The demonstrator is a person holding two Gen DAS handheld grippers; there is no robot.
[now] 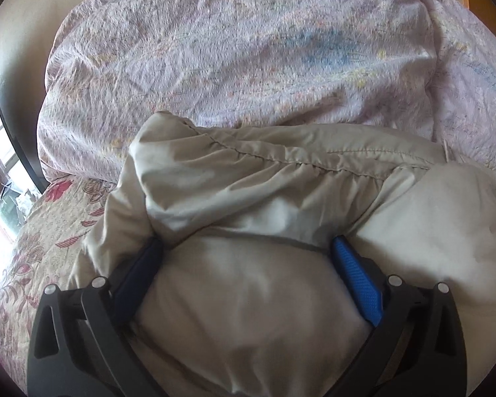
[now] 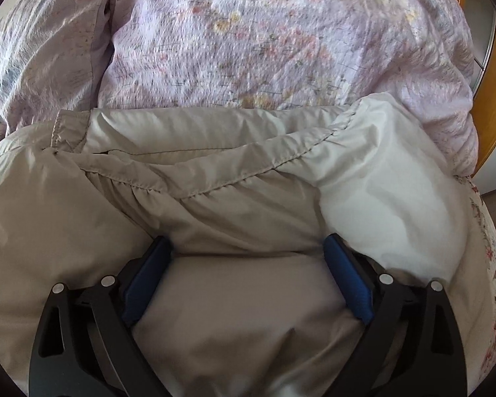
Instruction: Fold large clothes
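Note:
A puffy beige padded jacket (image 1: 281,182) lies bunched on the bed, with a stitched, gathered seam running across it. In the left wrist view my left gripper (image 1: 248,241) points down onto it with its jaws wide apart. A soft bulge of the jacket fills the gap between the blue pads (image 1: 357,284). The right wrist view shows the same jacket (image 2: 215,165) under my right gripper (image 2: 247,240). Its jaws also stand wide, padding swells up between the blue pads (image 2: 347,278), and no pinched fold shows.
A crumpled lilac floral duvet (image 1: 231,49) (image 2: 264,33) is heaped just beyond the jacket. A cream bedspread with red flowers (image 1: 33,248) (image 2: 492,264) covers the bed beneath. A bright window (image 1: 3,182) is at far left, and orange wooden furniture (image 2: 492,99) at far right.

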